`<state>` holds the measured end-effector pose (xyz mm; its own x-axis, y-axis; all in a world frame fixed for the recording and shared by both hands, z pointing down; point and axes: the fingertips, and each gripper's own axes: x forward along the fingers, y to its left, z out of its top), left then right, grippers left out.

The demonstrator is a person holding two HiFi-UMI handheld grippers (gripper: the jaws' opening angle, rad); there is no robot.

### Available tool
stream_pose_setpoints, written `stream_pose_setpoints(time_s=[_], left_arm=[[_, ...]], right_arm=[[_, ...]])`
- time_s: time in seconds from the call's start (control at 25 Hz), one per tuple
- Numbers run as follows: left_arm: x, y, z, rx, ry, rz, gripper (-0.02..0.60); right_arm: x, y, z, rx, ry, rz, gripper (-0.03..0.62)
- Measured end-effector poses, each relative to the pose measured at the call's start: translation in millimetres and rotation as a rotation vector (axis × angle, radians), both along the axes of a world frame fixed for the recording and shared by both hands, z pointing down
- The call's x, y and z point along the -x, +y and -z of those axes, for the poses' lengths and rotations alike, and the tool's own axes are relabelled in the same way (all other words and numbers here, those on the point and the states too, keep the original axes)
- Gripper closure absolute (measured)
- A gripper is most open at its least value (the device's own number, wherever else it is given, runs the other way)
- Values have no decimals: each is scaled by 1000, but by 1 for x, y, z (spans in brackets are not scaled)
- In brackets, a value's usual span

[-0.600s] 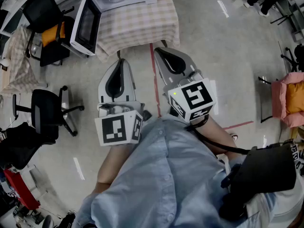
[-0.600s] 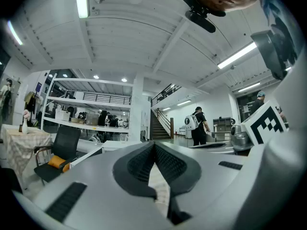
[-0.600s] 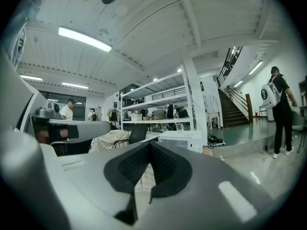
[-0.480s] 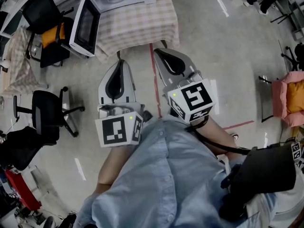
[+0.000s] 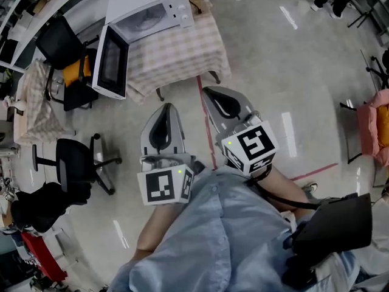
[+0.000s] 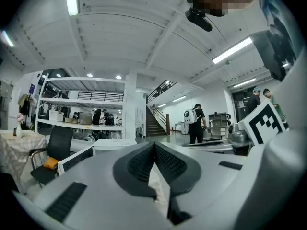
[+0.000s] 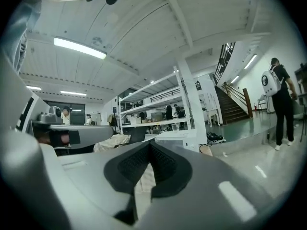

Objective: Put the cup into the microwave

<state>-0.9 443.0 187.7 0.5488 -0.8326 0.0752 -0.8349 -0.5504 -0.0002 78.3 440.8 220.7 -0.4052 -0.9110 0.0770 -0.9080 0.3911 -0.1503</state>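
The white microwave (image 5: 149,5) stands on a table with a checked cloth (image 5: 182,44), and its door (image 5: 112,59) hangs open to the left. I cannot make out a cup in any view. My left gripper (image 5: 165,107) and right gripper (image 5: 213,91) are held level side by side over the floor, just short of the table's near edge. Both are shut with nothing in them. In the left gripper view the left gripper's (image 6: 154,145) pads meet, with the microwave (image 6: 103,145) beyond them. The right gripper's (image 7: 149,143) pads also meet in the right gripper view.
A black office chair (image 5: 76,163) stands to the left, and another with an orange item (image 5: 70,66) sits beside the microwave door. A red tape line (image 5: 203,111) runs across the floor under the grippers. A pink chair (image 5: 374,126) is at the far right. People stand in the background.
The head view has shifted, so the microwave and table sit lower and show more fully. Both grippers stay shut, side by side, at about the same distance from the table.
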Motion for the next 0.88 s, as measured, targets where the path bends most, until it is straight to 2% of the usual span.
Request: stream_pose_setpoints(time_s=[0.2,0.36,0.48,0.68,0.88], left_arm=[[-33,2,-10,7,-24,-16,574],[-48,7,-24,44,-36,-22,575],[-47,0,-31,64,-39,-9,575],[-44,-20,-45,101,-28,-20,574],[-23,-71,-45,85,24,-4,574]], right_arm=[[-27,-1,-10,2,-19,5,592],[-37,-3,-28,48,-35,18,592],[-34,-8,-36,76,-36,37,592],[-37,-32,-42,87,-18,11,591],[-25,-70,-44,104,-56,-5,592]])
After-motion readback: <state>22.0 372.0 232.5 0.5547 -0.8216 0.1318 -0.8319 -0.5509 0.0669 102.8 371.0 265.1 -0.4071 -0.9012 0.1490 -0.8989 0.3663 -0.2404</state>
